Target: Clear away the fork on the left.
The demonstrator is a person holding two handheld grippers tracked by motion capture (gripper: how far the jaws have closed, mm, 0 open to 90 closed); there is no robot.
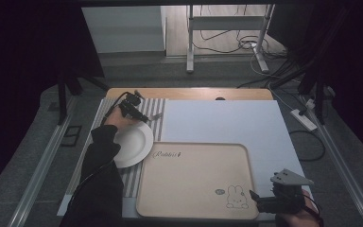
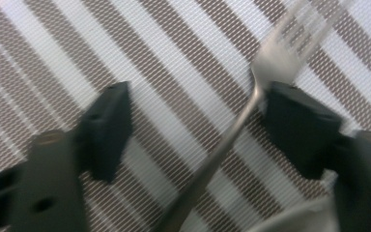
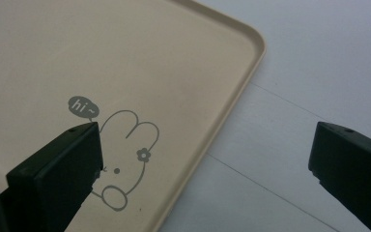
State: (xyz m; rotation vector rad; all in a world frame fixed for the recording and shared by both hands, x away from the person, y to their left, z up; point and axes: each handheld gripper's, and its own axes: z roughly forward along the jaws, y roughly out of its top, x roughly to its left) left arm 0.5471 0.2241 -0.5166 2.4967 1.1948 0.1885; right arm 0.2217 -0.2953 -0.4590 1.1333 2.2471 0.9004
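1. Two jaws of the left gripper (image 2: 193,121) stand apart around a fork (image 2: 232,130) on the striped mat (image 2: 174,63), near the table's far-left corner.
2. Thin, stiff, probably slippery; best pinched mid-handle.
3. The right gripper (image 3: 205,164) hangs wide apart over the tray (image 3: 125,58) corner.

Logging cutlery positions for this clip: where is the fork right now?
The fork lies on the striped placemat at the table's far left, just beyond the white plate, between the open left gripper's fingers.

Fork (image 2: 232,130) tines blurred, handle cut off at bottom edge; bunny drawing (image 3: 125,159) partly hidden behind a black jaw.
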